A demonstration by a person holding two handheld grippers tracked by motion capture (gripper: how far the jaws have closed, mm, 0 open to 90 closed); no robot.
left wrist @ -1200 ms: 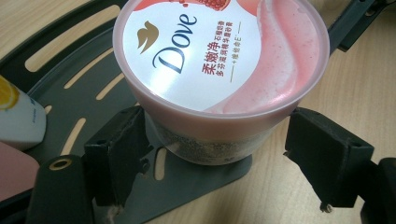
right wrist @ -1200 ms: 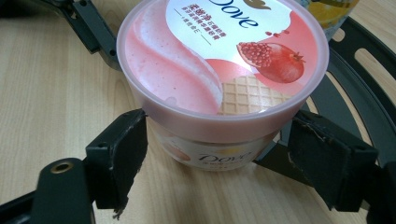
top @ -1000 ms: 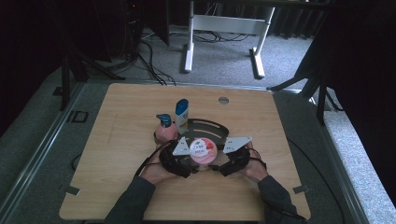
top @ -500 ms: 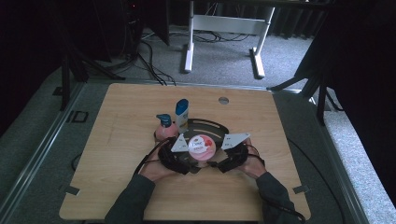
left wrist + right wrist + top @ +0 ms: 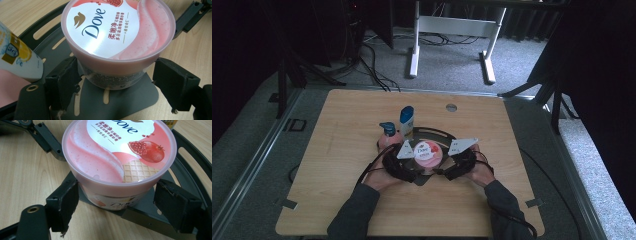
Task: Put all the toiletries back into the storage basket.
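A pink Dove tub [image 5: 428, 151] with a pomegranate lid stands over the front plate of a black slotted rack [image 5: 439, 132]. My left gripper [image 5: 412, 165] reaches in from its left and my right gripper [image 5: 447, 167] from its right. In the left gripper view the jaws of the left gripper [image 5: 116, 82] press the tub [image 5: 117, 32] under its lid rim. In the right gripper view the right gripper [image 5: 116, 202] clasps the tub [image 5: 117, 152] the same way. The tub's base is partly hidden.
A pink pump bottle [image 5: 388, 135] and a white tube with a blue cap [image 5: 406, 121] stand at the rack's left end, close to the left gripper. The wooden table [image 5: 337, 150] has a cable hole [image 5: 451, 107] at the back. A white frame stands on the floor beyond.
The tub and both grippers have shifted together a little away from the person, toward the rack. The bottles have stayed in place.
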